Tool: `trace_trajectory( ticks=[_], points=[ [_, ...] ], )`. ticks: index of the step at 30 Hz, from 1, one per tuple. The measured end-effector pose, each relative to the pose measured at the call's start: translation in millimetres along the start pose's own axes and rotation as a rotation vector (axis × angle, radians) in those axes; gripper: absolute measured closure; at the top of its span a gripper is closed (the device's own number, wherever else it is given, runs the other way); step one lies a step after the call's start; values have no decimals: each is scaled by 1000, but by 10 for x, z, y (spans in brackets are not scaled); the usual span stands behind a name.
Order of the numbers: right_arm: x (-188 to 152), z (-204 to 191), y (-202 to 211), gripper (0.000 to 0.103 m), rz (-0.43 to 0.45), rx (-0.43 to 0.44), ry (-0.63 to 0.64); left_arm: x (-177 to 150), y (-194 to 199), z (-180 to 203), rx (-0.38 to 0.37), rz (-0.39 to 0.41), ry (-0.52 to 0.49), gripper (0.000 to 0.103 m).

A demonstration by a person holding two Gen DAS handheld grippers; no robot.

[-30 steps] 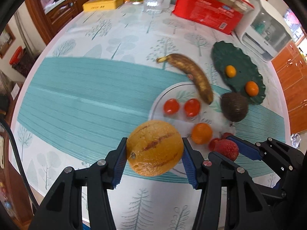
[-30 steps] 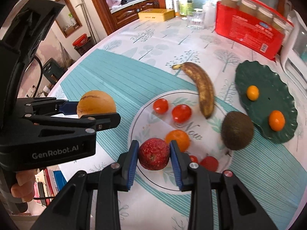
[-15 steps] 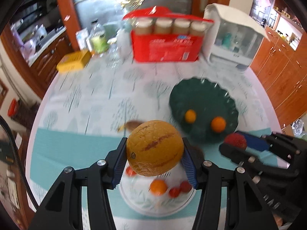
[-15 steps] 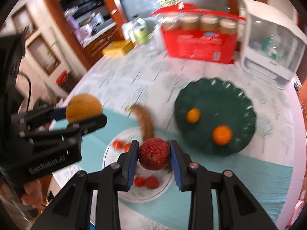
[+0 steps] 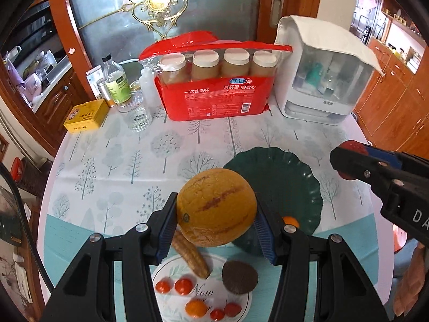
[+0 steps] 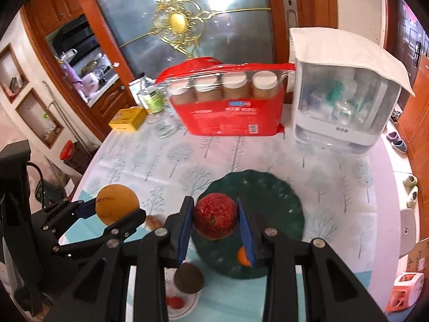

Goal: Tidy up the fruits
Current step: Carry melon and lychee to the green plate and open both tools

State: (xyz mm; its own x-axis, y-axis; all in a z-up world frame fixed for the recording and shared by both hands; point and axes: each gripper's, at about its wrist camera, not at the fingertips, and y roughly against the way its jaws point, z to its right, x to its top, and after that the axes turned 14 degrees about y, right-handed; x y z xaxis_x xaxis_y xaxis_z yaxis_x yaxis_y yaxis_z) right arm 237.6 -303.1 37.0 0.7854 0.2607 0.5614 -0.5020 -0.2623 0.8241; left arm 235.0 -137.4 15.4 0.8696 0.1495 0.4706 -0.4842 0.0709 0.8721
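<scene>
Fruits: a large orange (image 5: 215, 206), firm and rounded, is held clamped across its widest part by the left gripper (image 5: 215, 224), above the desk (image 5: 128, 155). Further right, a rough red fruit (image 6: 215, 218), judged light and bruisable, is gripped at mid-girth by the right gripper (image 6: 215, 228) over the green plate (image 6: 278, 201).

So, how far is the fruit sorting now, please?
Done: one small orange fruit shows on the dark green scalloped plate. In hand: the left tongs clamp a large orange melon; the right tongs clamp a rough red fruit, both above the table. Left: the brown banana, dark avocado and small tomatoes on the white plate.
</scene>
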Motion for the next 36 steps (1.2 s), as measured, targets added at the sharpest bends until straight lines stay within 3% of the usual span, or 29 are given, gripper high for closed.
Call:
trace_trajectory(
  ticks=[9, 19, 36],
  points=[
    [-147, 335, -759, 70, -114, 12, -56, 139, -815, 239, 8, -91, 14, 51],
    [-482, 528, -1450, 70, -223, -24, -45, -48, -1708, 406, 19, -220, -10, 51],
    [-730, 607, -1841, 69, -289, -88, 12, -209, -2305, 485, 7, -318, -24, 51]
  ],
)
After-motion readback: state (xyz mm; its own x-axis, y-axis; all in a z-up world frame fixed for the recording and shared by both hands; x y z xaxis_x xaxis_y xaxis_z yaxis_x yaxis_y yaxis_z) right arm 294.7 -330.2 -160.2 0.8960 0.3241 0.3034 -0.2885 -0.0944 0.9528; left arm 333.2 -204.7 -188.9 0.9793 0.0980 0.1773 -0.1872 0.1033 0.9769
